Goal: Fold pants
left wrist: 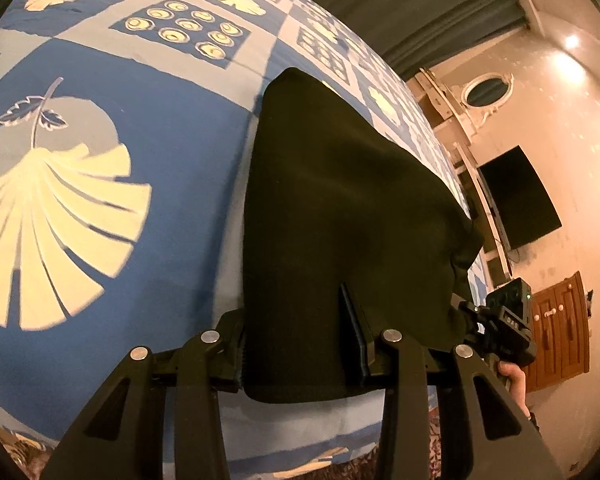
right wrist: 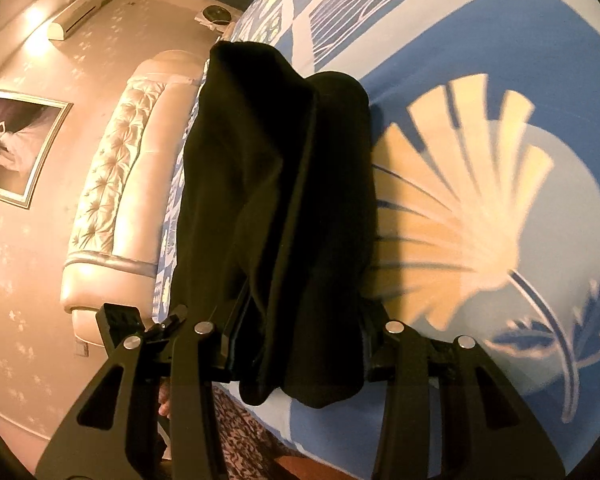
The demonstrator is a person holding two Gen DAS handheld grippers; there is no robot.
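My left gripper [left wrist: 300, 344] is pinching the black pants [left wrist: 340, 208] by their near edge, and my right gripper [right wrist: 300, 332] is clamping another bunch. The soft, matte fabric is hanging over the blue leaf-printed bedspread [left wrist: 100, 240], whose smooth surface is lying open beside it.

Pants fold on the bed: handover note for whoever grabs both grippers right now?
Left gripper: shut on the black pants at one near edge.
Right gripper: shut on the pants at a bunched edge.
Pants: lifted at the near end between both grippers, far end resting on the blue patterned bedspread.
Done: both edges gripped and raised.
Left: probably carry the held end over, lay it flat, release, finish the fold.
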